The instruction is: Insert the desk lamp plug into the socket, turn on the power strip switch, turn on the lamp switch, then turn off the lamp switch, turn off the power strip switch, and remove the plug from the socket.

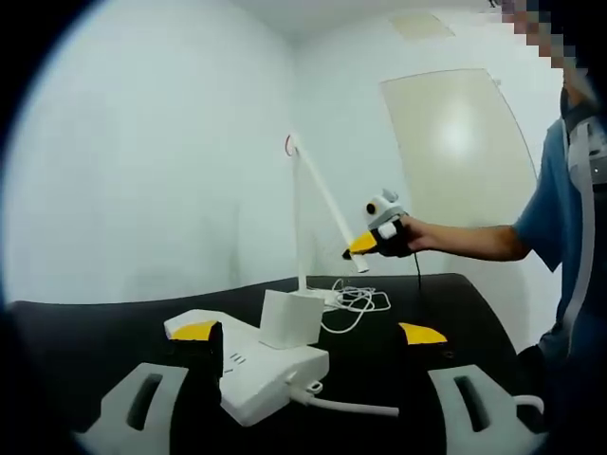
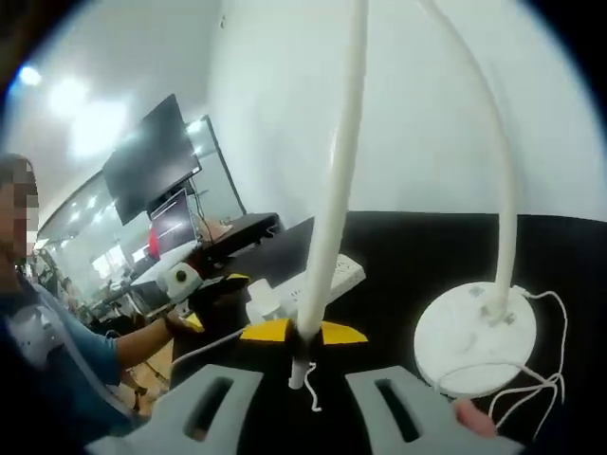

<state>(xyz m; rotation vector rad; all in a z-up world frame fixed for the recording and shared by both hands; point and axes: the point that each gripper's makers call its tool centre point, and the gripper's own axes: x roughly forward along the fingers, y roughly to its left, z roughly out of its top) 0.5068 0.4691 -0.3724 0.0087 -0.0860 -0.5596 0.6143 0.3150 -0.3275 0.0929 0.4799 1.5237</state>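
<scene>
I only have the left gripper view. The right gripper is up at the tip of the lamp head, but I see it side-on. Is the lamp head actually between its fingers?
Observer: Yes. In the right gripper view the lamp head runs down between the yellow-tipped fingers of the right gripper, which look closed on it near its end.
Operator: Where is the base from there?
Observer: The round white lamp base sits flat on the black table, off to the right of the fingers in that view.
Operator: And the cord?
Observer: The cord loops across the front of the base and beside it, apart from the fingers.
</scene>
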